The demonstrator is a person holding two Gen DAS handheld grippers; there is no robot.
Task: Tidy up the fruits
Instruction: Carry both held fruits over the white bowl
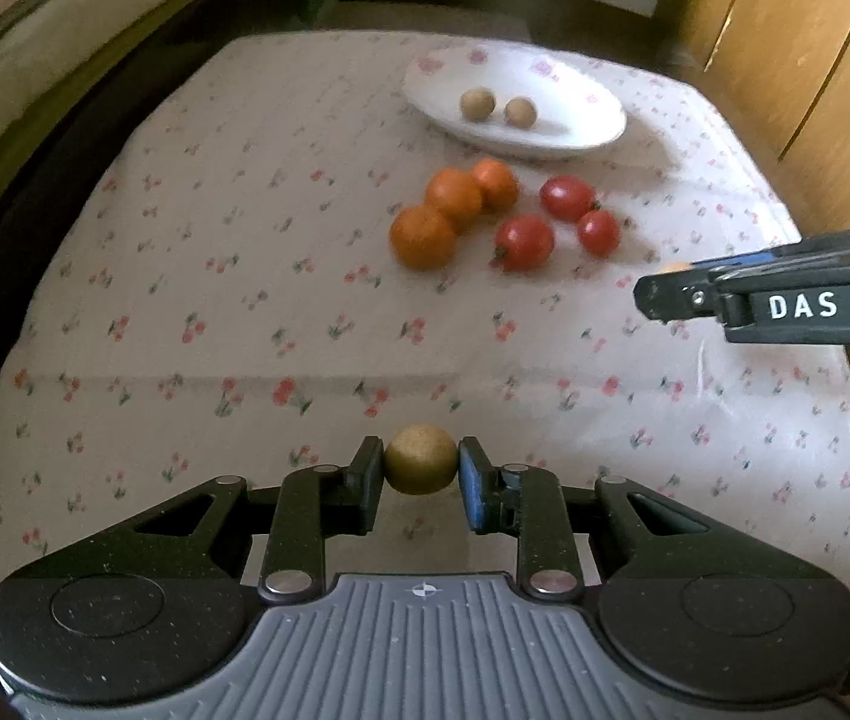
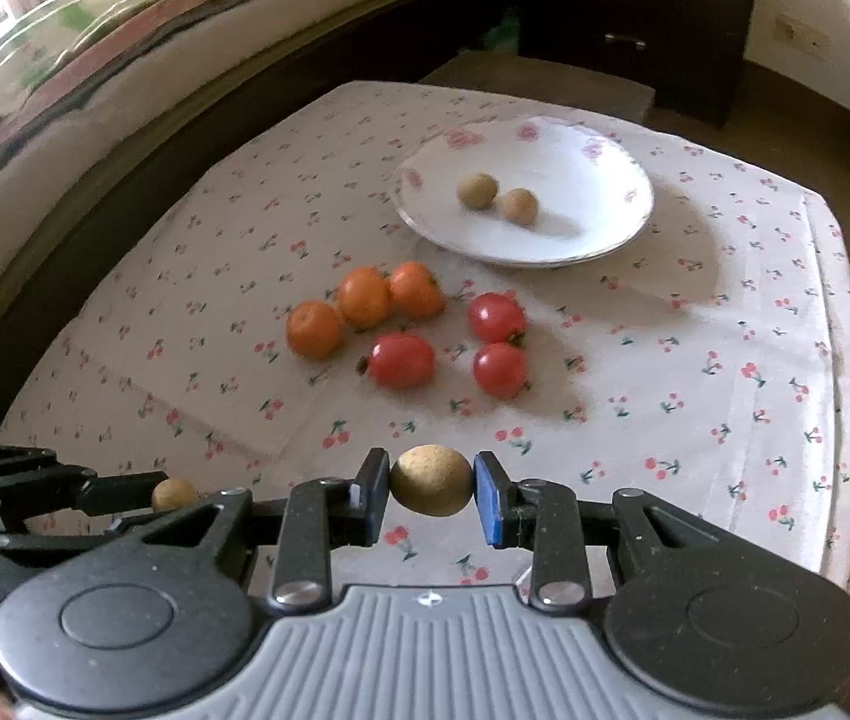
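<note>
My left gripper is shut on a small brown round fruit, held above the near part of the cloth. My right gripper is shut on another brown fruit. The left gripper also shows at the left of the right wrist view; the right gripper shows at the right of the left wrist view. A white plate at the far side holds two brown fruits. Three oranges and three tomatoes lie on the cloth before the plate.
The table carries a white cloth with cherry print. A bed runs along the left. A dark drawer unit stands beyond the table, and wooden cabinets stand at the right.
</note>
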